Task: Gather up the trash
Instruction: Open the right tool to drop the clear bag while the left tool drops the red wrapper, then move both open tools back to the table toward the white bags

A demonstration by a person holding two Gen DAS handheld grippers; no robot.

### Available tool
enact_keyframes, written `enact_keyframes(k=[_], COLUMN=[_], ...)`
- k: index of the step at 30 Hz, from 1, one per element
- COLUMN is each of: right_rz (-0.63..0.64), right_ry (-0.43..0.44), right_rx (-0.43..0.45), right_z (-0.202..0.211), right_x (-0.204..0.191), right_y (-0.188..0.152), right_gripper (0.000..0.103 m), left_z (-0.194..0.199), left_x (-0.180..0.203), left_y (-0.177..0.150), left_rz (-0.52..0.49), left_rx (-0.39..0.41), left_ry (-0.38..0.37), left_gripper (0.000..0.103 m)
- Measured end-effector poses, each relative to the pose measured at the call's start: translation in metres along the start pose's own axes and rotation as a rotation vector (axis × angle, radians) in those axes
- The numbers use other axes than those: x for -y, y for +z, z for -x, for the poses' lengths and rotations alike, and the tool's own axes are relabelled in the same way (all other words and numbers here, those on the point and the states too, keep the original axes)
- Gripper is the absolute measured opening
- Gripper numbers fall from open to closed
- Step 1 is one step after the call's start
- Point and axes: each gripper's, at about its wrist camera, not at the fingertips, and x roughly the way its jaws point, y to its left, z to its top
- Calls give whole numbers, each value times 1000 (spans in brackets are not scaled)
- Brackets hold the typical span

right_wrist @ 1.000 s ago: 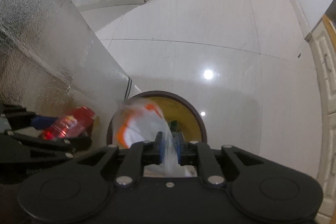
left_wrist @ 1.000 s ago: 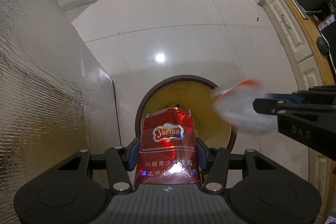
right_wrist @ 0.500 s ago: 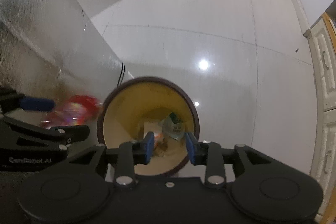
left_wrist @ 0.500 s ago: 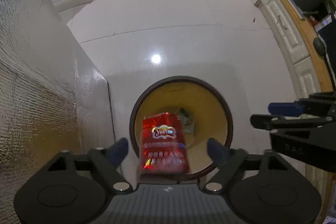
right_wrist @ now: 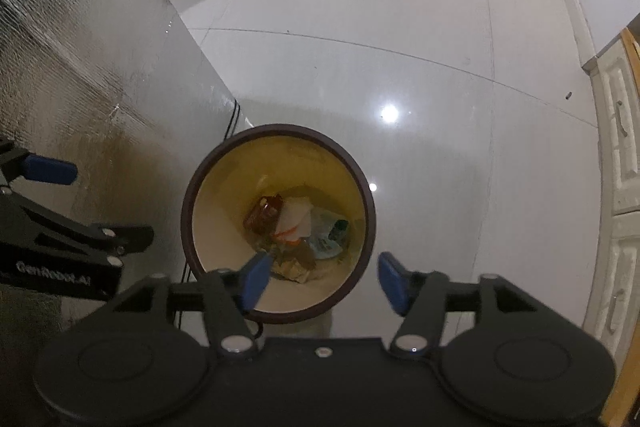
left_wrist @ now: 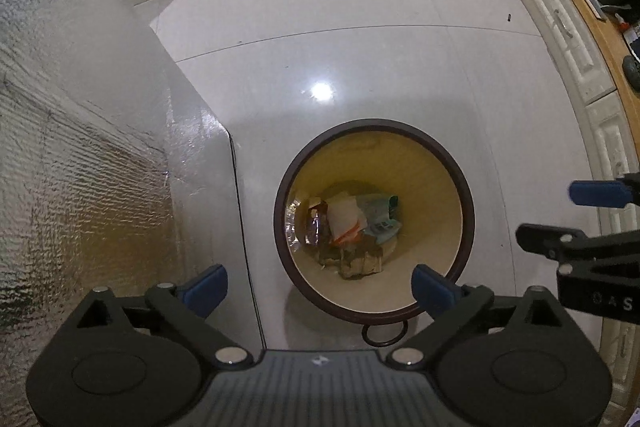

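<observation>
Red packet [left_wrist: 314, 223] and white wrapper [left_wrist: 342, 219], gripped a second ago, lay in the bin [left_wrist: 374, 313], left gripper [left_wrist: 320, 285] and right gripper [right_wrist: 324, 279] jaws opening empty, drop done.

Both hand-held grippers let go: the left hand-held gripper [left_wrist: 320, 281] dropped the red cigarette pack [left_wrist: 314, 223] and the right hand-held gripper [right_wrist: 322, 279] dropped the white-orange wrapper [right_wrist: 296, 221] into the bin [left_wrist: 466, 211], jaws opening, nothing between them.

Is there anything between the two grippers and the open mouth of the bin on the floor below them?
Nothing visible blocks it. The left gripper and right gripper both hang over the bin, jaws opening and empty. The red packet and white wrapper lie at the bottom among other trash.
</observation>
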Motion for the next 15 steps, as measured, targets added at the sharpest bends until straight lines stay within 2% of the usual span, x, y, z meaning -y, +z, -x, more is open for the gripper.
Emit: enact_keyframes(k=[7, 10, 12, 15], right_rz=[-9, -6, -10, -16], right_ry=[-14, -29, -27, -27], right_rx=[-1, 12, 24, 45], right_z=[4, 8, 12, 20], right_x=[4, 5, 7, 10], right_y=[-5, -7, -8, -11], right_gripper=[79, 87, 99, 103], left_z=[10, 13, 17, 22], left_x=[-4, -4, -4, -3], left_y=[-5, -7, -9, -10], left_rz=[21, 27, 27, 27], left_rx=[3, -3, -3, 0], left_ry=[23, 25, 28, 28], left_gripper=[103, 103, 103, 103])
